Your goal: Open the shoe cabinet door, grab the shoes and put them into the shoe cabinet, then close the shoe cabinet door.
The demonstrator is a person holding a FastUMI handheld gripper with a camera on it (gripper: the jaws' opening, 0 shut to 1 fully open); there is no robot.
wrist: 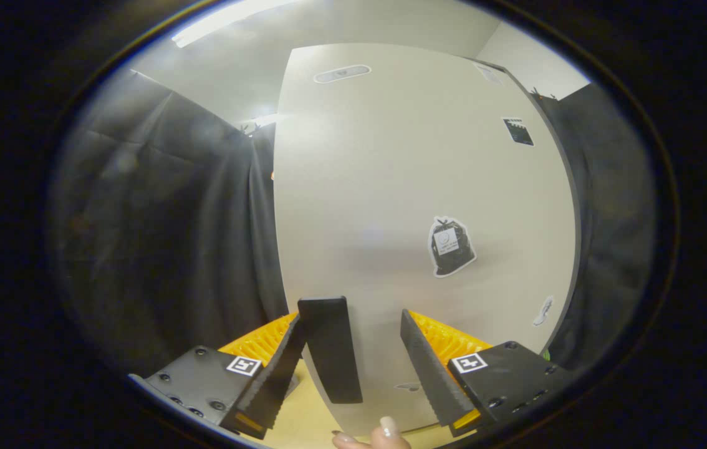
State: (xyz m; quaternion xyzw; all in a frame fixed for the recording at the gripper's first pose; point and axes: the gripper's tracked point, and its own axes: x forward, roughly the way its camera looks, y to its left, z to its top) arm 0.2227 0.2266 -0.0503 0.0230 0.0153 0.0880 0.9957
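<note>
1. On the left, a dark handle [331, 349] stands upright on the cabinet door [416, 187], near its left edge.
2. The gripper [360, 349] is spread apart, grasping nothing; the handle lies between its fingers, by the left one.
3. The door appears closed, so opening seems underway; the shoes and the final closing remain.
4. Nearest, a person's fingertips [372, 436] show.

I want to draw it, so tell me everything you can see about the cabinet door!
The cabinet door is a tall, smooth, pale grey panel with several stickers on it, one shaped like a black rubbish bag. It stands upright beside dark curtains. A black handle sits low near its edge, between the fingers of the open gripper.
</note>
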